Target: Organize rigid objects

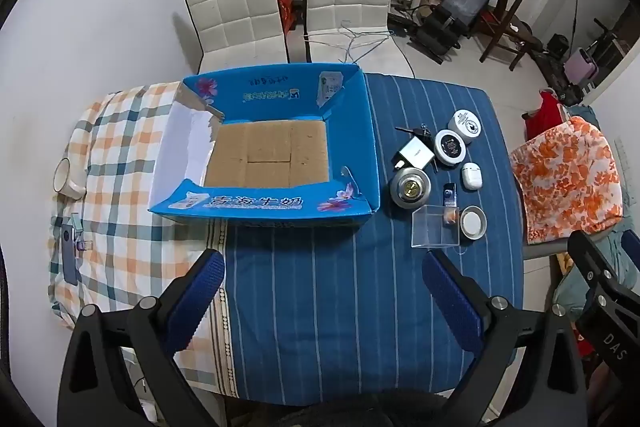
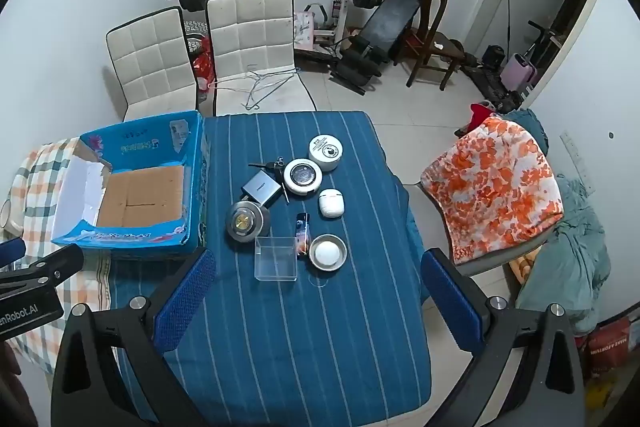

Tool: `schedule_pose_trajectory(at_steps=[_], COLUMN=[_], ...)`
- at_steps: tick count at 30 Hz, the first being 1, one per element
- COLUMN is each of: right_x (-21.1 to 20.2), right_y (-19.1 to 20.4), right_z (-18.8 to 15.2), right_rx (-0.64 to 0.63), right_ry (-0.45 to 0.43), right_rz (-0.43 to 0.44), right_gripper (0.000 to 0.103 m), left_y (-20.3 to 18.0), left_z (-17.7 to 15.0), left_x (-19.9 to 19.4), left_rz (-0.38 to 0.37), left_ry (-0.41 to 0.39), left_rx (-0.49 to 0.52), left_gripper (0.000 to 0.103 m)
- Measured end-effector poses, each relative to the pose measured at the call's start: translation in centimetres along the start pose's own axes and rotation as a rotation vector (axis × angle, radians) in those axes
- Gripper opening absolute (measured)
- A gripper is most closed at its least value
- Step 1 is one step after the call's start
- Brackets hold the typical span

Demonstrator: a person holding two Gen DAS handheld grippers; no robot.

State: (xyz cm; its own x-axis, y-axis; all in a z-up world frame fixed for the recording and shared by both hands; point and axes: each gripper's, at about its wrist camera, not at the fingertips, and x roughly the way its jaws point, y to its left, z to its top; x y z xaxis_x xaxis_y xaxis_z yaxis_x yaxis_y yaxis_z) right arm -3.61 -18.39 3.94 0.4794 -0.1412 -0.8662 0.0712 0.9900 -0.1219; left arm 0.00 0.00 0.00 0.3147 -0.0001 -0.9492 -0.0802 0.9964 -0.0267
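Note:
An open blue cardboard box [image 1: 360, 131] [image 2: 194, 163] with a bare brown floor sits on the table's left. To its right lie small items: a clear plastic box [image 1: 435, 227] [image 2: 277, 258], a round metal tin [image 1: 410, 189] [image 2: 247, 221], a grey charger [image 1: 416, 151] [image 2: 262, 189], two white round jars [image 1: 464, 123] [image 2: 325, 151], a white earbud case [image 1: 471, 175] [image 2: 331, 203], a small dark bottle [image 1: 449, 195] [image 2: 303, 231] and a metal lid [image 1: 473, 221] [image 2: 328, 252]. My left gripper [image 1: 326, 297] and right gripper [image 2: 320, 295] hover open above the near table, holding nothing.
A blue striped cloth [image 1: 340, 307] covers the table, a checked cloth [image 1: 116, 155] its left part, with a white cup [image 1: 66, 179] and a phone [image 1: 70, 251] there. Two white chairs [image 1: 240, 7] stand behind. A chair with an orange floral cover [image 2: 492, 187] is at right.

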Motion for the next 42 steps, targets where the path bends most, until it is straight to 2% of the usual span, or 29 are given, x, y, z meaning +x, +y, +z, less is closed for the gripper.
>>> schedule_pose_trajectory(at_steps=[2, 18, 42], right_x=[-0.1, 0.0, -2.3], right_y=[0.0, 1.5, 1.0], right_z=[0.0, -0.1, -0.6], right_rx=[0.0, -0.017, -0.018], right_ry=[0.006, 0.001, -0.046], right_rz=[0.005, -0.005, 0.0], right_gripper=[0.103, 0.103, 0.103], left_y=[0.0, 0.1, 1.6], left_z=[0.0, 0.0, -0.4], left_x=[0.0, -0.7, -2.3], left_rz=[0.038, 0.029, 0.047], left_ry=[-0.008, -0.036, -0.062], left_rx=[0.009, 0.006, 0.002], left_gripper=[0.102, 0.102, 0.102])
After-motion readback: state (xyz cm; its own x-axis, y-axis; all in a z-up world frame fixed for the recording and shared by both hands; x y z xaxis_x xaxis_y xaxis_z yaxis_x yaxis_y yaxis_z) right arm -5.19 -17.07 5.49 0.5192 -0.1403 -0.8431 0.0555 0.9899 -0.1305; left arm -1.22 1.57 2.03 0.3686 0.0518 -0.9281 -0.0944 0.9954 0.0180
